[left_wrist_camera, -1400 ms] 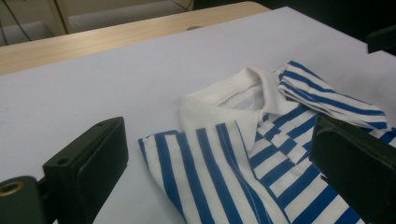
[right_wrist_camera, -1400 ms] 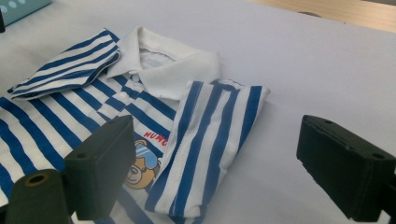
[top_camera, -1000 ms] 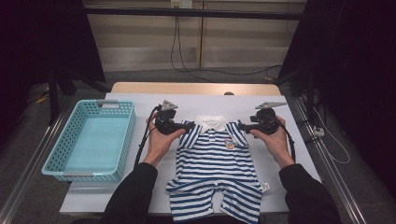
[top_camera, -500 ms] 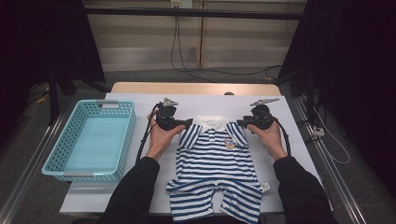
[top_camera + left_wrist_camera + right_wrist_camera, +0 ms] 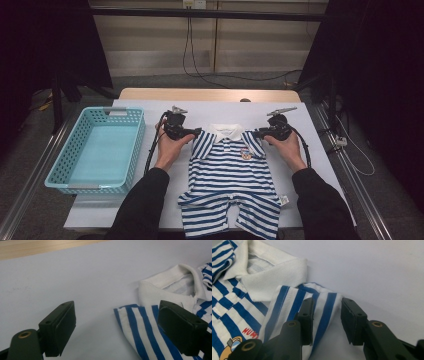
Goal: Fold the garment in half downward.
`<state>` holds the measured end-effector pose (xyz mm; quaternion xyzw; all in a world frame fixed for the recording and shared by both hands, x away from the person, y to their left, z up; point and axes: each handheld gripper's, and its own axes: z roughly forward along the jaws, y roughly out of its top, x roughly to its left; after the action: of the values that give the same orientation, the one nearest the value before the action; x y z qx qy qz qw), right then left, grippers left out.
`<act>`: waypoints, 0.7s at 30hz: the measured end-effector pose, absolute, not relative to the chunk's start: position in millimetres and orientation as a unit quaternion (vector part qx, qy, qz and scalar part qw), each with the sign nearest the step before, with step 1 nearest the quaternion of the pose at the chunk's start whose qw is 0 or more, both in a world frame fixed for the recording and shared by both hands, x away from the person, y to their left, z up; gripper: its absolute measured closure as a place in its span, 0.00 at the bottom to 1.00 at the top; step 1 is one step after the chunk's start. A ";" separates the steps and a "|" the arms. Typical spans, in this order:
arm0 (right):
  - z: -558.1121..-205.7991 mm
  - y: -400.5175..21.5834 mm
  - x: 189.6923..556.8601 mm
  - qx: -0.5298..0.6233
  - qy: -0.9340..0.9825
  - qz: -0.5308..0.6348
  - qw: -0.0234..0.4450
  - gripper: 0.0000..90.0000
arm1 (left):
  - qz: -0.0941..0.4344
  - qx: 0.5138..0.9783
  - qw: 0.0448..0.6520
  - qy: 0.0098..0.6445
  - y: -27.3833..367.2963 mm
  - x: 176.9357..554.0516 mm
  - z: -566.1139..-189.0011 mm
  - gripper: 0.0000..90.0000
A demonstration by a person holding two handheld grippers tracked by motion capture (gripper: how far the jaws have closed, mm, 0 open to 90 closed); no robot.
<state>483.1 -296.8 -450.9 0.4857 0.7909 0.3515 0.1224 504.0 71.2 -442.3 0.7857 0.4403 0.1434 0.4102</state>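
A blue and white striped baby romper [image 5: 227, 180] with a white collar [image 5: 226, 132] lies flat on the white table cover [image 5: 210, 112]. My left gripper [image 5: 196, 132] is at its left shoulder. In the left gripper view the jaws [image 5: 120, 330] stand wide apart and have just been closing, with the striped shoulder edge [image 5: 146, 322] between them untouched. My right gripper [image 5: 258, 134] is at the other shoulder. Its jaws [image 5: 328, 321] have just been closing around a striped fold [image 5: 324, 312], with a gap still showing beside the pads.
A light blue plastic basket [image 5: 136, 145] stands on the table's left side. A wooden table edge [image 5: 200, 94] runs behind the cover. Cables trail from both grippers. The person's dark sleeves [image 5: 145, 200] come in from the bottom.
Both hands have come down a little onto the romper's shoulders. The right gripper has shifted inward toward the collar and its jaws have narrowed.
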 end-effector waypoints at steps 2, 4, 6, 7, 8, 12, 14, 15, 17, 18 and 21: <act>-453.1 -295.8 483.5 0.487 0.791 0.351 0.118 0.71 | 0.142 0.785 0.406 0.445 73.1 506.4 -444.9 0.17; -454.1 -295.2 484.0 0.486 0.792 0.352 0.115 0.70 | 0.143 0.782 0.403 0.453 74.7 507.7 -446.7 0.18; -454.4 -295.0 484.1 0.486 0.791 0.355 0.113 0.70 | 0.133 0.782 0.400 0.459 75.5 508.6 -450.0 0.18; -454.6 -295.0 484.1 0.486 0.790 0.355 0.113 0.71 | 0.130 0.785 0.398 0.457 75.3 509.0 -451.7 0.19; -454.8 -295.2 484.2 0.487 0.789 0.356 0.112 0.72 | 0.125 0.786 0.398 0.456 75.2 509.3 -453.2 0.22; -455.5 -295.2 484.0 0.489 0.788 0.358 0.112 0.73 | 0.116 0.791 0.395 0.453 70.6 508.9 -457.6 0.28; -455.6 -295.3 483.9 0.491 0.786 0.358 0.112 0.74 | 0.115 0.792 0.395 0.451 69.3 509.1 -458.5 0.33; -455.6 -295.3 483.7 0.492 0.785 0.359 0.112 0.74 | 0.113 0.791 0.396 0.453 68.8 509.3 -459.1 0.33; -456.0 -295.9 484.1 0.493 0.784 0.361 0.112 0.75 | 0.115 0.793 0.395 0.450 68.5 509.9 -460.1 0.35; -456.0 -296.3 484.2 0.494 0.783 0.361 0.111 0.76 | 0.116 0.793 0.394 0.450 68.9 510.4 -460.1 0.36; -455.9 -297.4 485.0 0.495 0.782 0.363 0.111 0.77 | 0.118 0.794 0.392 0.449 69.2 512.0 -459.8 0.41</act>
<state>485.0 -297.4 -455.9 0.4947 0.7817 0.3631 0.1114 512.0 69.2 -459.8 0.7942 0.4490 0.1184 0.3919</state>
